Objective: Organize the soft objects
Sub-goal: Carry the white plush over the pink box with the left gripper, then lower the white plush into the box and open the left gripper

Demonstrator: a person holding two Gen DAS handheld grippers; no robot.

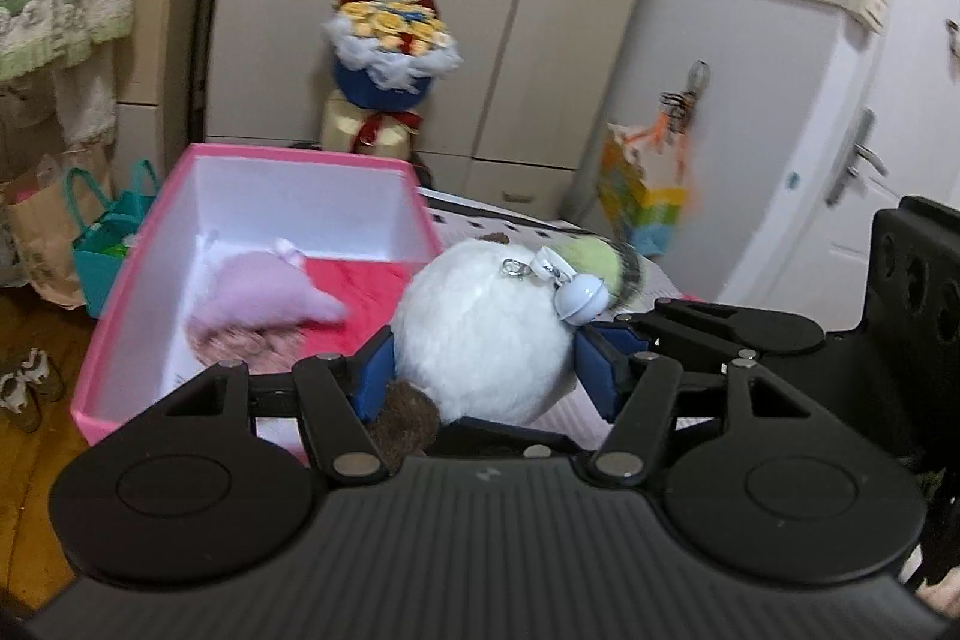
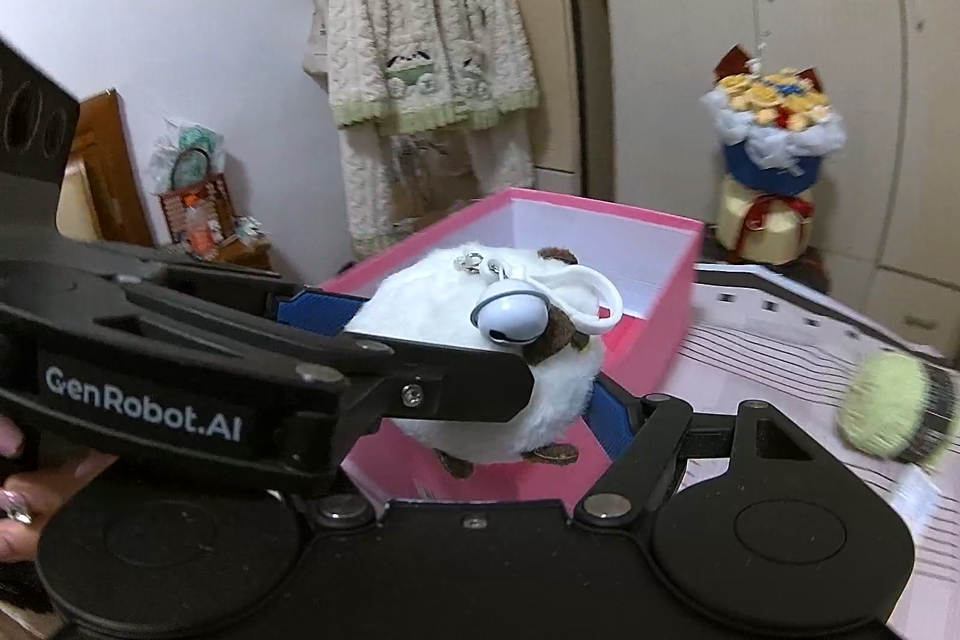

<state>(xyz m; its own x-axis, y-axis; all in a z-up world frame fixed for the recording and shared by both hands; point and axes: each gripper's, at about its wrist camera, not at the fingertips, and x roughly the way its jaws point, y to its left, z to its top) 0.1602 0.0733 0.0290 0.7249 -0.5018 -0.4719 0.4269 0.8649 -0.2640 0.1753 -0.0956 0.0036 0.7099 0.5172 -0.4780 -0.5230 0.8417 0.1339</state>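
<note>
A round white plush toy (image 1: 480, 334) with brown feet and a small white bell (image 1: 576, 301) is clamped between the blue pads of my left gripper (image 1: 486, 376). The toy hangs at the near right corner of the pink box (image 1: 150, 226). Inside the box lie a pink plush (image 1: 264, 298) and red cloth (image 1: 354, 304). In the right wrist view the same toy (image 2: 480, 388) sits between the fingers of the right gripper (image 2: 480, 370), with the left gripper (image 2: 240, 364) crossing in front. A green fuzzy toy (image 2: 888, 412) lies on the bed.
The pink box (image 2: 660, 316) rests on a striped bedspread (image 2: 780, 340). A flower bouquet (image 1: 390, 46) stands by the wardrobe. Paper and teal bags (image 1: 102, 244) sit on the wooden floor at left. A fleece jacket (image 2: 426, 22) hangs on the wall.
</note>
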